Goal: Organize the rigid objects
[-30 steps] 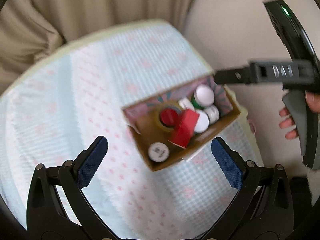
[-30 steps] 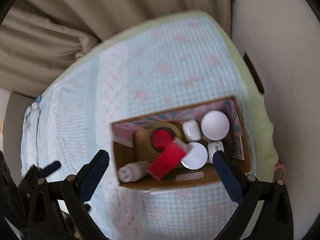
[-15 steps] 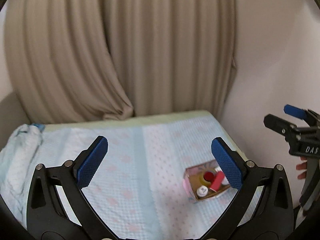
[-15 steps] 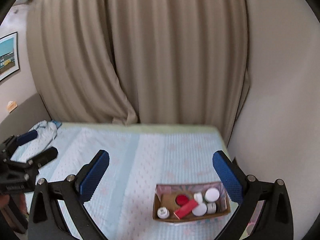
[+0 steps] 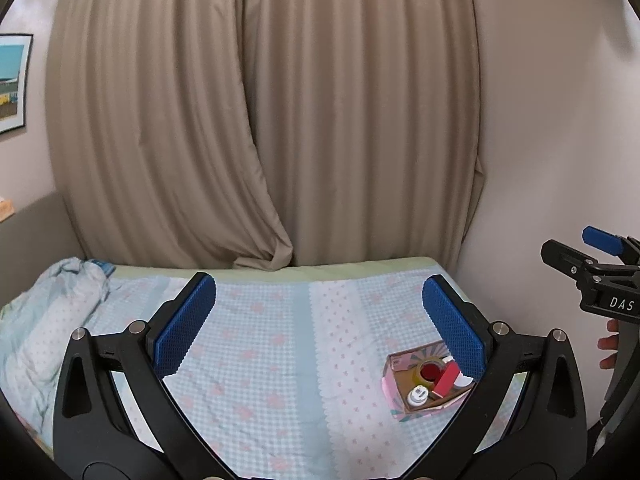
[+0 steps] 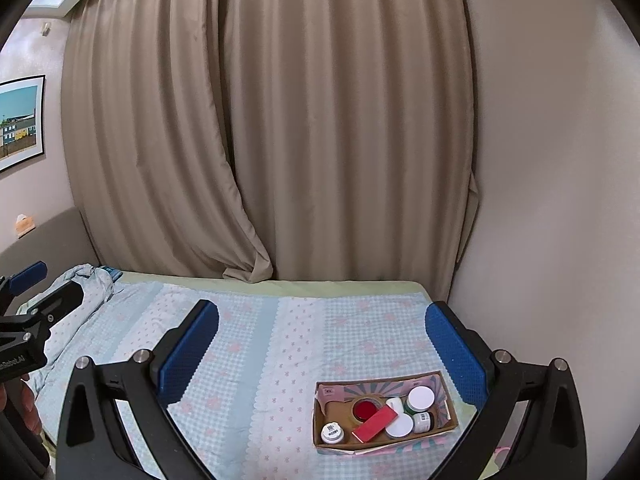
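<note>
The fingers [image 6: 188, 344] of both grippers stood spread and empty, having pulled far back from the cardboard box [image 6: 382, 416] within a second. It lay at five o'clock on the bed [image 6: 256, 344], items inside, so sorting looked finished.

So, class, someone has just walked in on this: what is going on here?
A person holds a claw in each hand above a bed. Both the left claw and the right claw are open and hold nothing. A cardboard box sits on the bedspread near the wall. In it are several small jars, a roll of tape and a red block. Nothing is being touched at this moment.
</note>
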### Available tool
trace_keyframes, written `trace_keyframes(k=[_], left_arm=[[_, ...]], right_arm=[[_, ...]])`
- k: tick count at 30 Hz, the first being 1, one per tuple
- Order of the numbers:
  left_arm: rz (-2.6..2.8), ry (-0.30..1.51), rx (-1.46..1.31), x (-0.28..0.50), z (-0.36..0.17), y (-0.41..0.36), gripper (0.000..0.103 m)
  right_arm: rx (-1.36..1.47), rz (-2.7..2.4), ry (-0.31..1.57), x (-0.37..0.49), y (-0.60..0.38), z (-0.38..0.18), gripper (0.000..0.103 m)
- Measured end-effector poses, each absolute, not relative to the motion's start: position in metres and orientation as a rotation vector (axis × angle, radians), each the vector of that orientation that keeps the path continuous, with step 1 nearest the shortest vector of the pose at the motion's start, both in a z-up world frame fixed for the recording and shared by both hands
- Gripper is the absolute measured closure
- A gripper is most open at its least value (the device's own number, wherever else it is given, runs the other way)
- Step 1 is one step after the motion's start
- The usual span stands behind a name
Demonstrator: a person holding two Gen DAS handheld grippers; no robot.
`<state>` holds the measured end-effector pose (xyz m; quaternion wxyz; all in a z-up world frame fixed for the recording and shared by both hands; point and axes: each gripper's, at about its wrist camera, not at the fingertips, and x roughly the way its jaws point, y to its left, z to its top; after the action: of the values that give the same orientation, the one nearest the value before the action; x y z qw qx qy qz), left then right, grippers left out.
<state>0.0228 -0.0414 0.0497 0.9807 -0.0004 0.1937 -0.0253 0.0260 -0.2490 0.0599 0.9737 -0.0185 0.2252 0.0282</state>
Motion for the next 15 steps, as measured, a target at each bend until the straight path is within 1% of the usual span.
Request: trace_keyframes(k=[15], left_arm=[[-0.045,0.386,-0.005,0.017,0.055,-0.043,0.0]], right_arm=[[-0.033,0.036,0.42,0.012,-0.251,0.063,0.0]])
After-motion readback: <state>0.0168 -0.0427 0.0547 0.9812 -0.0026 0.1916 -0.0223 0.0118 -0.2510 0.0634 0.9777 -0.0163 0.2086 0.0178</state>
